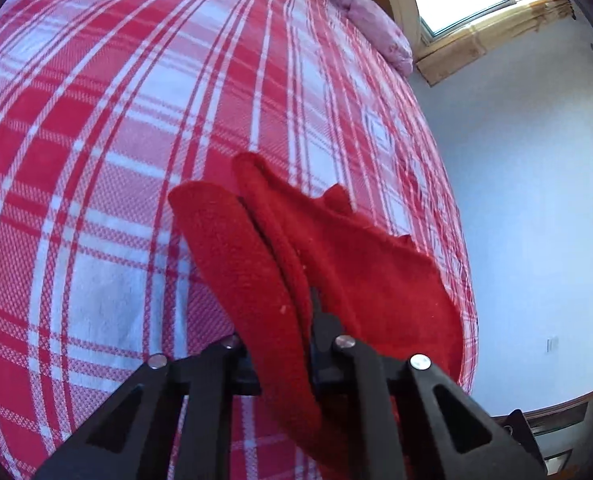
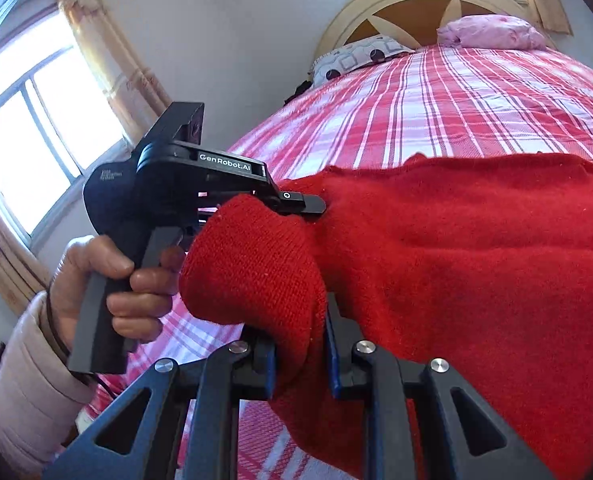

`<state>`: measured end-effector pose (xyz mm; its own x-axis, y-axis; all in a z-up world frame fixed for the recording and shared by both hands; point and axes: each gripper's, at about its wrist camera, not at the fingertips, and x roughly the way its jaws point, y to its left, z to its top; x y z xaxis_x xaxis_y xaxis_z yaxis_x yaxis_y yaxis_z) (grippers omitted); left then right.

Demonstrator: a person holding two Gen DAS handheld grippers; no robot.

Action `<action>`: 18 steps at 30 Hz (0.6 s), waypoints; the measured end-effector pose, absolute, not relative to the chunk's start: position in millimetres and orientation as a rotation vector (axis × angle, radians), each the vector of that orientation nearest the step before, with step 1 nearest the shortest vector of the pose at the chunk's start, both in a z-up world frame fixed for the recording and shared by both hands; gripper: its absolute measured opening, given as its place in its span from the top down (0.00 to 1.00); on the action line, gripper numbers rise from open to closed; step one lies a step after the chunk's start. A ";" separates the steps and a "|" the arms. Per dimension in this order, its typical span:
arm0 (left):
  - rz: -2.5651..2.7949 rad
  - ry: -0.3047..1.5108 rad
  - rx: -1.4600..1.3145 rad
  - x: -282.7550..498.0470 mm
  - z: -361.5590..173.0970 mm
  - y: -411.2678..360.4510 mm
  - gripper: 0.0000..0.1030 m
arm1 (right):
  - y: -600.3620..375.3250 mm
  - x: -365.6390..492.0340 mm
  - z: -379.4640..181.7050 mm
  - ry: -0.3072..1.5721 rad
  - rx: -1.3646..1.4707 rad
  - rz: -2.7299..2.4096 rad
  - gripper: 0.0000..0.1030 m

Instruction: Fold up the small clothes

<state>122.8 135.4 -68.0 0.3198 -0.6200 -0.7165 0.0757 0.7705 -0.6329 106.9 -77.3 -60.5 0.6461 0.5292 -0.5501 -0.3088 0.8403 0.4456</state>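
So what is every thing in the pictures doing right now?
Red knitted garment: bunched, lifted above the bed, gripped in two places.
Left hand-held gripper: shut on the garment.
Right hand-held gripper: shut on a fold of the garment.
Plaid bedspread: spread flat over the bed.
Pink pillow: lying by the headboard.
Patterned pillow: lying by the headboard.

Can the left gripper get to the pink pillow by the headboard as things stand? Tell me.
Probably not. The left gripper is shut on the red garment, which the right gripper also holds, and the pink pillow lies at the bed's far end.
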 end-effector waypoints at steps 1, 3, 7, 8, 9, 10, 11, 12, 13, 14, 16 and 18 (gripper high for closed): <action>-0.489 1.149 -0.535 121.9 -58.4 130.6 0.86 | -80.4 105.1 -55.8 0.712 0.335 0.487 0.81; -0.501 1.121 -0.510 119.9 -43.4 122.0 0.86 | -90.7 98.8 -44.0 0.677 0.359 0.481 0.81; -0.543 1.062 -0.445 114.4 -8.4 91.0 0.86 | -118.6 88.6 -28.4 0.627 0.439 0.460 0.81; -0.551 1.051 -0.430 113.7 -1.5 83.7 0.86 | -127.4 85.3 -25.7 0.615 0.462 0.454 0.81; -0.561 1.040 -0.414 113.4 5.7 75.9 0.86 | -134.3 82.9 -23.8 0.606 0.482 0.449 0.81; -0.576 1.027 -0.396 112.0 14.0 65.6 0.86 | -141.8 79.8 -22.3 0.595 0.502 0.441 0.81; -0.589 1.019 -0.382 110.2 19.3 56.4 0.86 | -149.5 75.6 -21.0 0.584 0.523 0.430 0.81; -0.604 1.012 -0.365 108.7 24.4 45.9 0.86 | -160.3 69.4 -20.7 0.567 0.550 0.415 0.81; -0.625 1.006 -0.341 106.7 28.8 31.9 0.86 | -166.4 65.9 -20.4 0.557 0.566 0.406 0.81; -0.642 1.003 -0.319 104.2 31.9 18.4 0.86 | -177.0 59.3 -21.7 0.541 0.589 0.387 0.81; -0.674 1.005 -0.269 99.7 32.9 -10.5 0.86 | -195.4 47.4 -26.1 0.518 0.627 0.349 0.81; -0.708 1.019 -0.217 94.5 29.0 -41.8 0.86 | -214.5 36.2 -33.6 0.500 0.673 0.304 0.81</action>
<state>94.5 -41.8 29.0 0.3264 -0.6319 -0.7030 0.4386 0.7600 -0.4795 36.2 -214.5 -33.6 0.8398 0.4224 -0.3412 -0.1073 0.7451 0.6583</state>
